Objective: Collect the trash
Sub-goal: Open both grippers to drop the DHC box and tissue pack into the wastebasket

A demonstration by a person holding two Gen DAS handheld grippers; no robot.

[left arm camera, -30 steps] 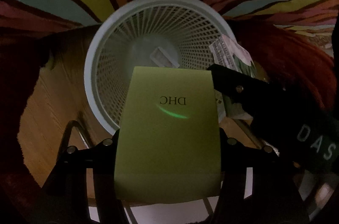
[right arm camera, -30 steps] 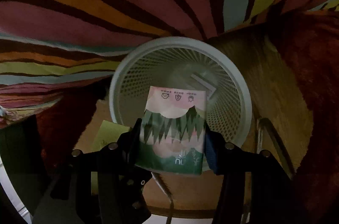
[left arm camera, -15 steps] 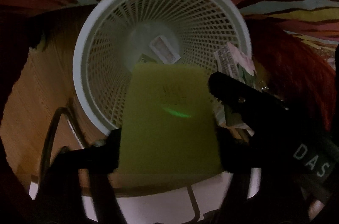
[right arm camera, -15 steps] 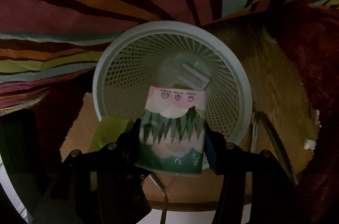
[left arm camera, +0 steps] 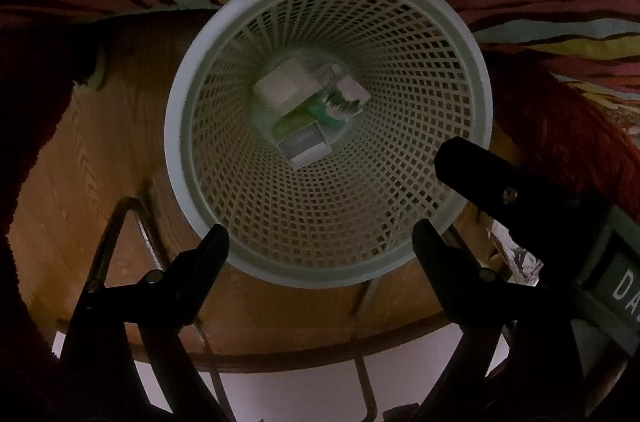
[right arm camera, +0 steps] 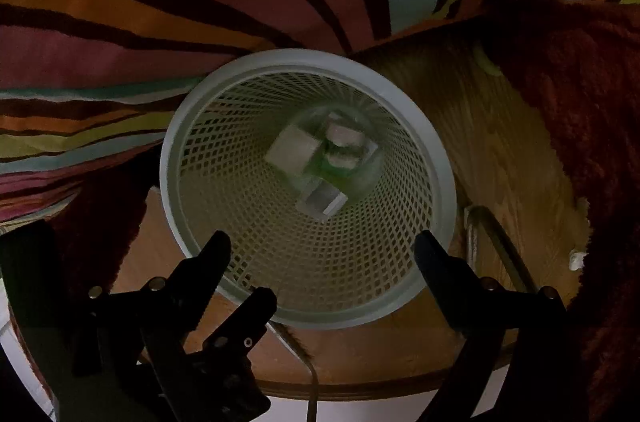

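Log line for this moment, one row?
left: open, empty | right: open, empty | both over bin | packets in bin

Below me lay a wooden floor [left arm camera: 72, 182], the white mesh basket [left arm camera: 400, 254] standing directly on it. A striped rug [right arm camera: 120, 22] touched the basket's far side, and a red shaggy rug [right arm camera: 580, 102] lay beside it.

Packets [left arm camera: 308, 110] lie in basket [left arm camera: 328, 274] on stool [left arm camera: 80, 158].
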